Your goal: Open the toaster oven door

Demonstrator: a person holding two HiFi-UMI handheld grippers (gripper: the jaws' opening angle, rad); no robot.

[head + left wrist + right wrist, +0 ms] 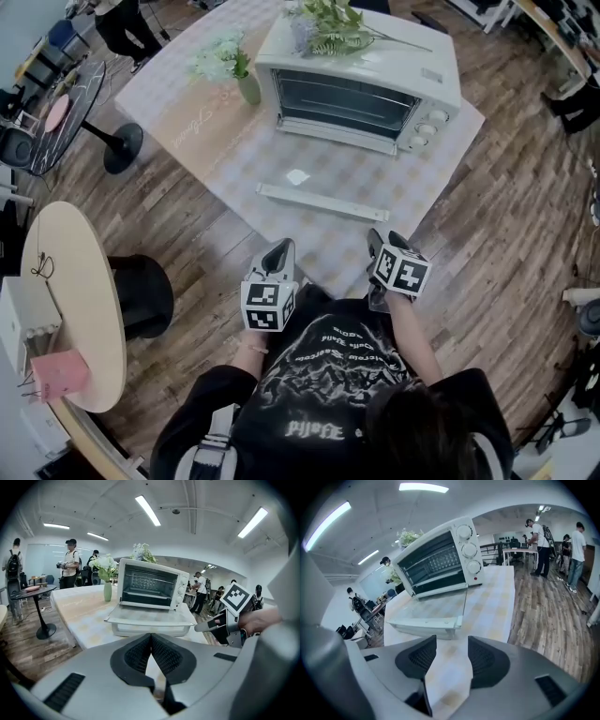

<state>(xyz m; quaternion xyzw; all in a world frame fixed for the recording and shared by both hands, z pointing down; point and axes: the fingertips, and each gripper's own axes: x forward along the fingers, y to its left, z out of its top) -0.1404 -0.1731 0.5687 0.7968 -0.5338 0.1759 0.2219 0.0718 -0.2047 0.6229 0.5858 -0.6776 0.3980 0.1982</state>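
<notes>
On checkered desk (pixel 216 131), white toaster oven (pixel 375 56), glass door (pixel 323 202) down; left tool (pixel 151 635) pinched together, right tool (pixel 451 641) spread, both empty.

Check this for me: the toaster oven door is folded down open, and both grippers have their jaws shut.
One slip: only the left gripper has its jaws shut. The right gripper view shows the right gripper with its jaws apart and nothing between them. The toaster oven door is indeed folded down open.
</notes>
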